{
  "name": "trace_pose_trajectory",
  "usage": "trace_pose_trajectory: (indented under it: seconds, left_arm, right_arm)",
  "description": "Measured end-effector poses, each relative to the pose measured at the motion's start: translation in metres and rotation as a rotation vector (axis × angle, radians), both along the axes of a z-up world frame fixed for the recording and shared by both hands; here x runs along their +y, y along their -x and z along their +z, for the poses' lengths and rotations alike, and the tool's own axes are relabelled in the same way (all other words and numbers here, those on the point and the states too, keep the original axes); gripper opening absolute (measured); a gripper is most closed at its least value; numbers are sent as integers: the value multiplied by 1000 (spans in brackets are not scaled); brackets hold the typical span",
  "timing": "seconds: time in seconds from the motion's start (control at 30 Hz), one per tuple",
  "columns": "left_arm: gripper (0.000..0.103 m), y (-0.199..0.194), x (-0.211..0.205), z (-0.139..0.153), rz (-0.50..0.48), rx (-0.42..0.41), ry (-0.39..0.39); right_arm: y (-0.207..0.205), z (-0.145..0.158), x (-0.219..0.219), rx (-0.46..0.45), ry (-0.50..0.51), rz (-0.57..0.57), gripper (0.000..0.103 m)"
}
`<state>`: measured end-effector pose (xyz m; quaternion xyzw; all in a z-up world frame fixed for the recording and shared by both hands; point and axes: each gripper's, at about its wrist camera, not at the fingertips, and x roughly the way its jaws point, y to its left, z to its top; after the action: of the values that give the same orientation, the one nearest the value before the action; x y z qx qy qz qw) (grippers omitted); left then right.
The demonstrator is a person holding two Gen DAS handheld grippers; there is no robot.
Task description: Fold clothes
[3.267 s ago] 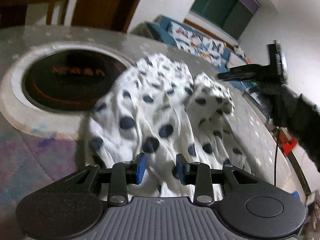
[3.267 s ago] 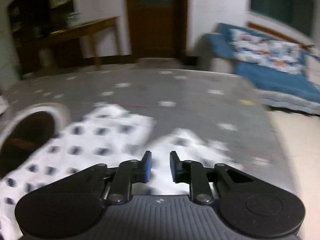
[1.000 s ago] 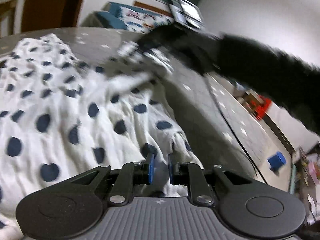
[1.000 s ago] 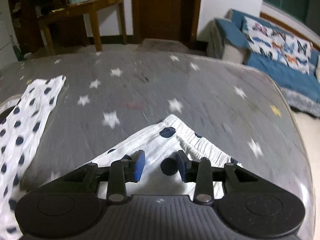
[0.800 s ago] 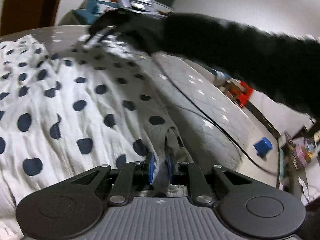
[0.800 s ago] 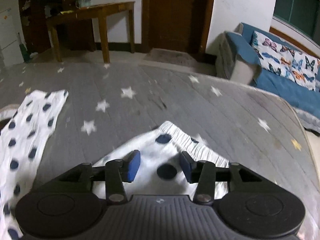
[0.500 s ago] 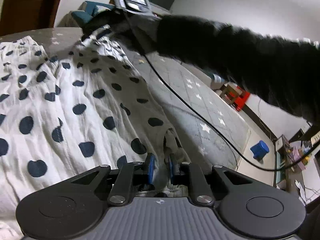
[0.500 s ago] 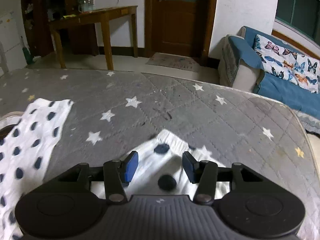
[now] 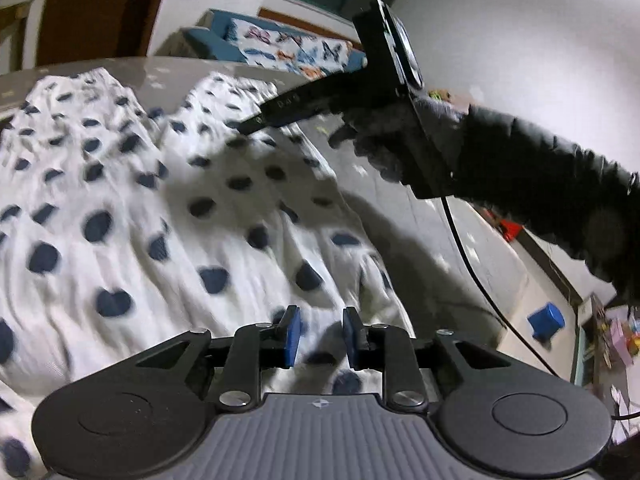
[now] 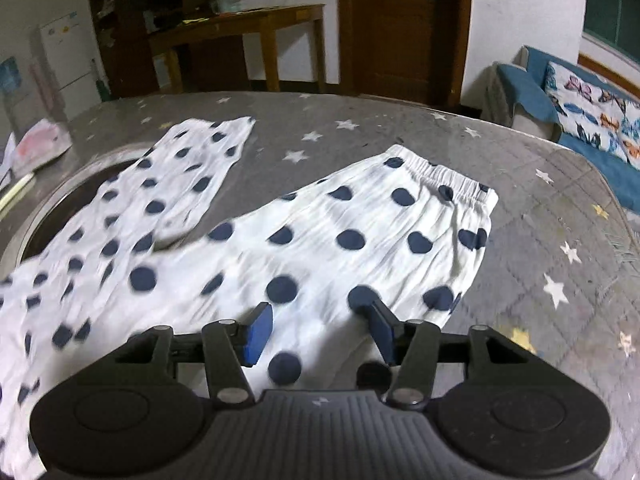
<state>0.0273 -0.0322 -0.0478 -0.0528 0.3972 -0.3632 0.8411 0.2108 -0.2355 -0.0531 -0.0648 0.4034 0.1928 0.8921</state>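
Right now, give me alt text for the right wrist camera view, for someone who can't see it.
White polka-dot pants lie spread on a gray star-patterned table, elastic waistband toward the far right. The right gripper hangs open just above the cloth, holding nothing. Beyond stand a wooden desk, a door and a blue sofa.

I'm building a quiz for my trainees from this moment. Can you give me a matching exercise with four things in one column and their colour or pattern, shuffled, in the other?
Things:
1. trousers
2. table cover
3. sofa cushion
4. pads of the right claw, which is open

Colour or pattern:
A. grey with pale stars
B. plain blue
C. white with dark blue dots
D. white with butterflies

Pairs: 1-C, 2-A, 3-D, 4-B
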Motion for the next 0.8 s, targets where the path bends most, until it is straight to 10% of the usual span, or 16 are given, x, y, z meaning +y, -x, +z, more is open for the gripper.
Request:
trace_pose_trajectory:
  seconds: [0.37, 0.8]
  left_arm:
    - [24, 11, 0, 7, -35, 28, 19]
    - [26, 4, 91, 35, 331, -104, -32]
  right_arm:
    - [36, 3, -6, -32, 29, 2, 60]
    - [70, 19, 1, -49, -64, 55, 60]
